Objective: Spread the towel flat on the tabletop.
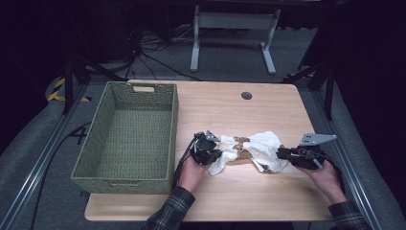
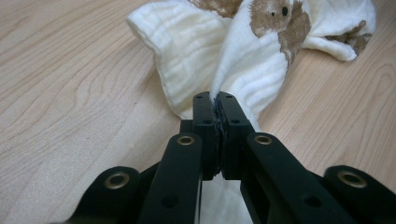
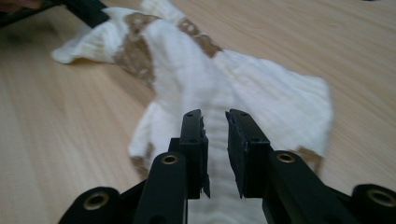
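Observation:
A cream cloth with brown patches lies crumpled on the wooden table, stretched between my two grippers. My left gripper is at its left end. In the left gripper view the jaws are pressed together on a raised fold of the cloth. My right gripper is at the cloth's right edge. In the right gripper view its jaws stand a narrow gap apart, astride a ridge of the cloth that runs between them.
An empty green wicker basket stands on the left part of the table, close beside the left hand. A round cable hole sits near the far edge. Bare wood lies beyond the cloth and in front of it.

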Demonstrator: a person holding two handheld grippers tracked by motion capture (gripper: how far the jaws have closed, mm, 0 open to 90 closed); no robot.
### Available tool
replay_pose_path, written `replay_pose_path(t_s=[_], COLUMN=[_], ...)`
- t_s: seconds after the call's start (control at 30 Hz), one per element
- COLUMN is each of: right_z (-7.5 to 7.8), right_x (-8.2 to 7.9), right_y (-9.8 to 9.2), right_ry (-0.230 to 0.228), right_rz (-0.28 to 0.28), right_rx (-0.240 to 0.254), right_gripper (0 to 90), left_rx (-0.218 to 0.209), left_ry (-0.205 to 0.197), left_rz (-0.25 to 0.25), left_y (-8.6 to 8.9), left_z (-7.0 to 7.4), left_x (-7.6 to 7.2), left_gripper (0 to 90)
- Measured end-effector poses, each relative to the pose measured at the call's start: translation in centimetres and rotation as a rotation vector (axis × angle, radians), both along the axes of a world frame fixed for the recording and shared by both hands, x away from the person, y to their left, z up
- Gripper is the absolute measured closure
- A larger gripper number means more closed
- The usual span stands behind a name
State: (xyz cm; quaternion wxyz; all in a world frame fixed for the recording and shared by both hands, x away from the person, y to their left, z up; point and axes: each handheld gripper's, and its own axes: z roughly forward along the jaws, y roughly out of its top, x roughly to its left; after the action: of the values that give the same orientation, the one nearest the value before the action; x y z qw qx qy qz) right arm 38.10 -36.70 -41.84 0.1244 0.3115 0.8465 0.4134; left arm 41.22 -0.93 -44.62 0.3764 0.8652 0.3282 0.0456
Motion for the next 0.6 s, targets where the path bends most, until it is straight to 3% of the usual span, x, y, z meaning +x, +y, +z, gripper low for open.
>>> replay_pose_path(t_s=[0.23,0.43,0.5,0.6], right_z=[-1.4,-2.4,-3.0,-3.2], right_x=[-0.1,0.2,0.4,0.5], right_y=[3.9,5.7,6.0,6.0], right_ry=[0.044,0.061,0.064,0.066], right_rz=[0.103,0.123,0.115,0.113], right_rx=[-0.041,-0.091,-0.137,-0.14], right_gripper=[75.0,73.9,74.4,79.3], left_rx=[0.038,0.063,0.065,0.055], left_ry=[-0.009,-0.015,-0.014,-0.013], left_rz=[-0.009,-0.018,-0.017,-0.014], left_y=[-0.5,-0.7,-0.7,-0.7], left_z=[-0.6,-0.7,-0.8,-0.9], left_x=[-0.2,-0.2,-0.2,-0.1], left_gripper=[87.7,87.7,87.7,87.7])
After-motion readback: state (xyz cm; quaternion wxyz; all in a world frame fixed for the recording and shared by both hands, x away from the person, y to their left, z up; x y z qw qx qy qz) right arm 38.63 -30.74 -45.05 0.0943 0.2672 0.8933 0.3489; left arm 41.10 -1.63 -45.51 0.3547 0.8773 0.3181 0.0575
